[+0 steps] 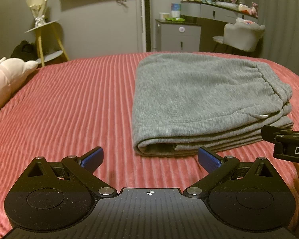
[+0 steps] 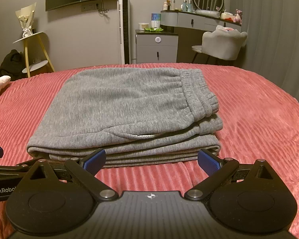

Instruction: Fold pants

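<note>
Grey sweatpants (image 2: 125, 107) folded in stack on pink ribbed bedspread (image 2: 249, 123), just ahead of right gripper (image 2: 151, 160) fingers; ahead-right of left gripper (image 1: 150, 159). Both spread wide, empty. Risk: snagging near edge w/ a finger would slide layers, undo fold.

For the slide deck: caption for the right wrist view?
Open right hand-held gripper facing folded grey pants on a pink bed.
</note>
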`<state>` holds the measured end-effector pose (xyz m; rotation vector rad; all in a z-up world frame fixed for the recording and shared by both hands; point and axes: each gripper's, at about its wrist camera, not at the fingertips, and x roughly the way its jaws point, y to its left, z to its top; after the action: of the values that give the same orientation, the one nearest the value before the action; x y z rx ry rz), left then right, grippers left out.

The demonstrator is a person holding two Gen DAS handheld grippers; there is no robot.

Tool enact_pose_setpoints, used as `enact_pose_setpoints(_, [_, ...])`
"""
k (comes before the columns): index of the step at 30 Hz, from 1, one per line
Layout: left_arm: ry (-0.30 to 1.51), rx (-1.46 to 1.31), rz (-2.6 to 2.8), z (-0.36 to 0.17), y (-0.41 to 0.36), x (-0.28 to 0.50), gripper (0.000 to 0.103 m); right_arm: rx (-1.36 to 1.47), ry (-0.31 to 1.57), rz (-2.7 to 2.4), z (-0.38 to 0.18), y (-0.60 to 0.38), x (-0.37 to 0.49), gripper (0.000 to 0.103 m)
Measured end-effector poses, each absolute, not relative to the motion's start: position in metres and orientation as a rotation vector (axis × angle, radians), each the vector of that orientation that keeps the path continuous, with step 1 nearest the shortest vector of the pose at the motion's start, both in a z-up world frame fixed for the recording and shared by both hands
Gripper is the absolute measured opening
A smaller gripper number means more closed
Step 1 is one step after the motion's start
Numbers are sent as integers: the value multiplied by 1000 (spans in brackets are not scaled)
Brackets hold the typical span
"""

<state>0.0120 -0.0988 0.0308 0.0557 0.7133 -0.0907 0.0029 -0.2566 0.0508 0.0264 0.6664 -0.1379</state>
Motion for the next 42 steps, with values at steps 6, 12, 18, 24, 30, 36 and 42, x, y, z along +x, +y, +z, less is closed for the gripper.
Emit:
enact_pose_setpoints(6, [715,57,-91,30,-99,12,103,28,668,-137,51,-257,3,99])
enact_pose_setpoints(12, [715,59,-93,29,-98,12,103,27,669,-137,50,-257,3,99])
enact_pose_setpoints(18, [715,55,-93,29,-98,12,103,27,669,-138,50,-257,3,99])
enact_pose_setpoints(24, [713,60,-93,29,-98,12,103,27,669,-137,50,-257,3,99])
enact_pose_setpoints(30, [711,59,-95,30,-97,12,103,25,669,-137,49,-259,3,99])
enact_pose_setpoints(36, [710,56,-95,30,-98,12,103,24,670,-136,48,-260,2,99])
enact_pose_setpoints(42, [706,62,-96,30,-99,12,103,24,669,-135,48,-261,2,99])
